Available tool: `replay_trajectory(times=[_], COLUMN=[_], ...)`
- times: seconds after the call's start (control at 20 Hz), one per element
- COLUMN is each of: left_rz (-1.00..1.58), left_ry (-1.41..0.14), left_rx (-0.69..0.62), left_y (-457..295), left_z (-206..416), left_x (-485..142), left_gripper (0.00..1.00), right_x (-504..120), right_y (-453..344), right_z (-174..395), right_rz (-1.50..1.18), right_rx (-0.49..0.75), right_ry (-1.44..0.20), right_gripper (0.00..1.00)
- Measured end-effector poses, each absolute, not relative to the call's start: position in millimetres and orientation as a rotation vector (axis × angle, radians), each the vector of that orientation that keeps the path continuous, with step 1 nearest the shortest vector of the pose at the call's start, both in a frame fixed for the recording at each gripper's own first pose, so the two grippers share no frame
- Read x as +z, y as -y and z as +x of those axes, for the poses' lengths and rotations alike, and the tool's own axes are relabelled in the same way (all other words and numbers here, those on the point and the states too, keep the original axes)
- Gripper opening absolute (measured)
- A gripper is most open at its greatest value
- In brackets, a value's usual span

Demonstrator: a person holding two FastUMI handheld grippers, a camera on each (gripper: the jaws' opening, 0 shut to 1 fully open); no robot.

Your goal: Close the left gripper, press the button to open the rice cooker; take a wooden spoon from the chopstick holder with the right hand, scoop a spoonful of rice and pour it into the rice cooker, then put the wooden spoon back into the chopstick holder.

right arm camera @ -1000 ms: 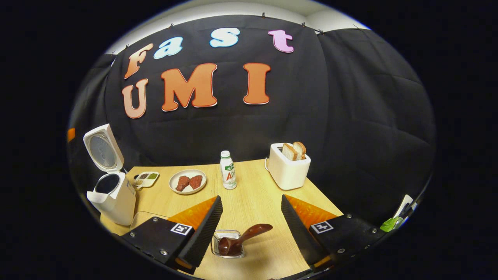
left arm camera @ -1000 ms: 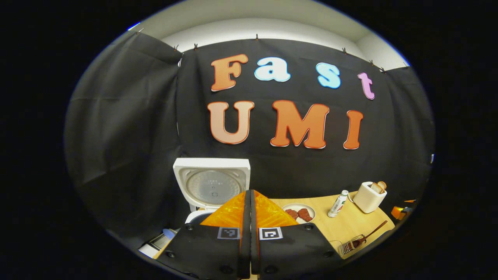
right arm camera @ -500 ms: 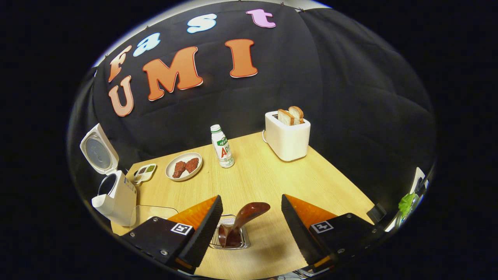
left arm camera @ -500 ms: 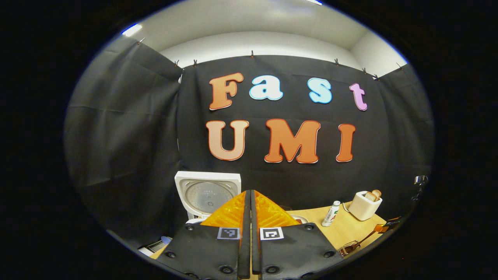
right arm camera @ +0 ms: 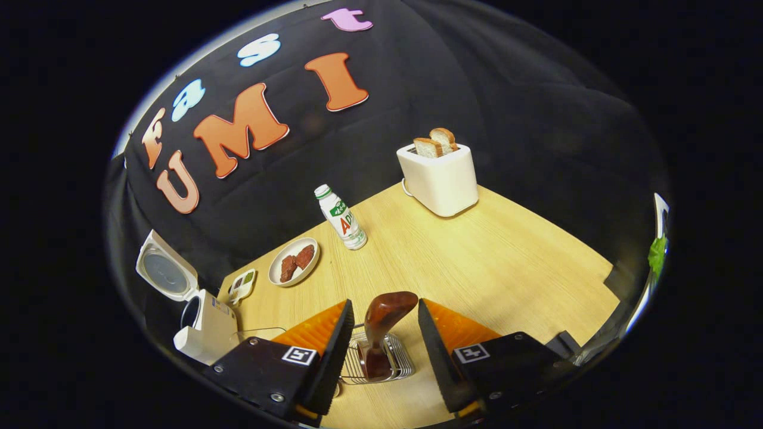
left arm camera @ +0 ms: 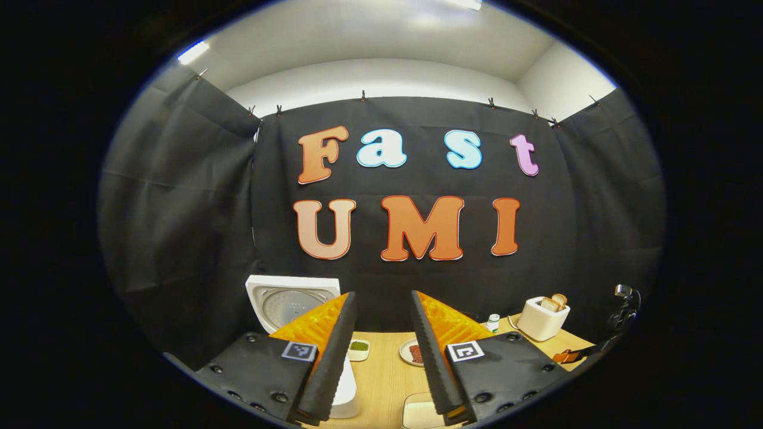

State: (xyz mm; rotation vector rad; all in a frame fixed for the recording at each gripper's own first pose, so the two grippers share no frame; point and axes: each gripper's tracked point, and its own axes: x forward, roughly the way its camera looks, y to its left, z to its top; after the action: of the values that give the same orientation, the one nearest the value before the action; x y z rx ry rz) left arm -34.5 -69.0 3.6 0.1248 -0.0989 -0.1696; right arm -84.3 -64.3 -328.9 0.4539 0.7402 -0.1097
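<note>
The white rice cooker (right arm camera: 205,325) stands at the table's left end with its lid (right arm camera: 160,274) raised. A dark wooden spoon (right arm camera: 381,333) stands in a wire chopstick holder (right arm camera: 400,364). Its handle leans up between the fingers of my right gripper (right arm camera: 383,306), which is open with a small gap on each side of the handle. In the left gripper view, my left gripper (left arm camera: 381,295) is open and holds nothing, back from the table. The cooker lid (left arm camera: 286,301) rises behind its left finger, and the cooker body (left arm camera: 347,387) sits below.
On the wooden table (right arm camera: 489,262) are a white toaster (right arm camera: 438,179) with two bread slices, a small bottle (right arm camera: 343,217), a plate with meat pieces (right arm camera: 294,269) and a small sauce dish (right arm camera: 241,285). A clear container (left arm camera: 417,411) lies near the cooker.
My left gripper has opened from shut and drawn back from the cooker. My right gripper has come down over the holder, and its fingers have narrowed around the spoon handle.
</note>
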Motion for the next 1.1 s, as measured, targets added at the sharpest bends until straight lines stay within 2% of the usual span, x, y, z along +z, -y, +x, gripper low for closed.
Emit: replay_trajectory(times=[0.05, 0.1, 0.15, 0.2, 0.5, 0.8, 1.1], left_rz=[0.127, 0.129, 0.128, 0.13, 0.113, 0.098, 0.085], left_ry=[0.099, 0.097, 0.098, 0.093, 0.05, 0.024, 0.044], left_rx=[-0.172, -0.181, -0.19, -0.199, -0.246, -0.309, -0.288], left_y=[71, 73, 76, 80, 98, 112, 84], left_z=[-34, -32, -31, -30, -18, -5, -4], left_x=[3, 3, 5, 5, -7, -14, -8], left_gripper=[0.66, 0.67, 0.68, 0.7, 0.68, 0.69, 0.69], right_x=[-330, -330, -331, -330, -325, -317, -272], right_y=[63, 64, 66, 67, 53, 41, 39], right_z=[-83, -82, -81, -82, -87, -88, -87], right_rz=[0.456, 0.457, 0.461, 0.482, 0.664, 0.616, 0.52], right_rx=[-0.108, -0.113, -0.123, -0.128, -0.107, -0.109, -0.123], right_ry=[-0.732, -0.726, -0.719, -0.712, -0.693, -0.676, -0.611], right_gripper=[0.66, 0.55, 0.57, 0.5, 0.28, 0.2, 0.19])
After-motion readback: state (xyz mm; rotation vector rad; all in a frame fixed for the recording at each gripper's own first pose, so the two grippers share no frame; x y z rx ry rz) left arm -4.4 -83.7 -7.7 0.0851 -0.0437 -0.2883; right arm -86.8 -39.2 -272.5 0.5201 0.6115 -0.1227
